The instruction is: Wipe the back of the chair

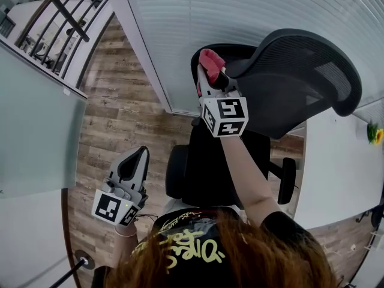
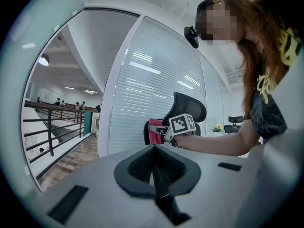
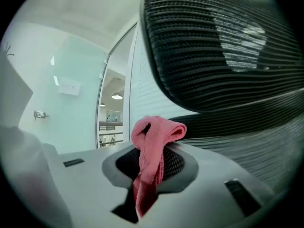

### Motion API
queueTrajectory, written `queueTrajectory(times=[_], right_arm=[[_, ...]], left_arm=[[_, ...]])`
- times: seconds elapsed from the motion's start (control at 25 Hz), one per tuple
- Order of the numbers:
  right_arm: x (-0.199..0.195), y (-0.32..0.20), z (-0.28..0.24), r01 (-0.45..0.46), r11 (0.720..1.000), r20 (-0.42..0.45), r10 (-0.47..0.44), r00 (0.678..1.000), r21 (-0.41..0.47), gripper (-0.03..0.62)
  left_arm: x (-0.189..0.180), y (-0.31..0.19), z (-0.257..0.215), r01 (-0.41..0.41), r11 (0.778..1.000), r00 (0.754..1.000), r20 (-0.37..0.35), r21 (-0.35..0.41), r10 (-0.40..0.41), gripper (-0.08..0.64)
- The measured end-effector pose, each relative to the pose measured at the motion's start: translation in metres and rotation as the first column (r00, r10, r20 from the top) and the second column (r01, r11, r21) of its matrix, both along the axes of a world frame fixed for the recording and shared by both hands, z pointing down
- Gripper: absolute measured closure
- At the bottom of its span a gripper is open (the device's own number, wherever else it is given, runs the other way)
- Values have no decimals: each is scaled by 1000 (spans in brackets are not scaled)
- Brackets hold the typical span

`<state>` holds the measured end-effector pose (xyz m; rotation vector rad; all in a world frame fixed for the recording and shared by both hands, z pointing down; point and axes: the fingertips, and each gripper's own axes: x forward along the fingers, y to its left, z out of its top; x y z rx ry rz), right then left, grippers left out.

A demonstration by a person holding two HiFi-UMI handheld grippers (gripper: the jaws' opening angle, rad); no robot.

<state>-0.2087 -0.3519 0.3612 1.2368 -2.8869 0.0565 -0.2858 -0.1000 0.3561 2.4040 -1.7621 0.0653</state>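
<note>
- Chair [image 1: 300,77]: its mesh back faces us, beside the glass wall [image 1: 240,11].
- Right gripper [image 1: 210,77]: clenched on the cloth, raised to the back's upper left edge, likely ready to wipe; we can't confirm contact.
- Left gripper [image 1: 135,162]: jaws together, empty, low, well apart, probably parked.
- Pink cloth [image 1: 211,60]: bunched, sticking out past the jaws.

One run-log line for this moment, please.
right gripper: shut on pink cloth, up beside mesh chair headrest, contact unclear | left gripper: shut, empty, held low
</note>
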Motion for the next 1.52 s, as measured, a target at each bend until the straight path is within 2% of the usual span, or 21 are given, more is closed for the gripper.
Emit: queueTrajectory(times=[0.16,0.28,0.48,0.76,0.96,1.08,1.24,1.52], right_arm=[[-17,11,3,69,998,-19,-69,997,-4,526],[-21,24,4,123,992,-2,-123,992,-15,526],[7,38,5,120,993,19,-120,993,-11,526],[112,38,40,-21,999,9,21,1000,-34,526],[209,36,49,-170,983,-4,170,985,-69,526],[272,38,58,-270,959,-16,270,963,-83,526],[348,30,61,-401,910,-13,402,915,-103,526],[440,4,43,-541,834,20,546,838,-105,526]], left_arm=[[3,1,-2,-5,1000,1000,5,1,5,566],[7,0,-5,-9,1000,1000,11,3,9,566],[24,-4,-4,-32,999,999,14,-2,32,566],[73,-23,4,-122,992,992,19,18,122,566],[111,-32,-7,-180,983,984,17,22,179,566],[134,-34,-8,-203,979,979,21,25,202,566],[152,-33,-11,-210,977,978,24,23,209,566],[178,-26,-17,-187,982,982,33,26,186,566]])
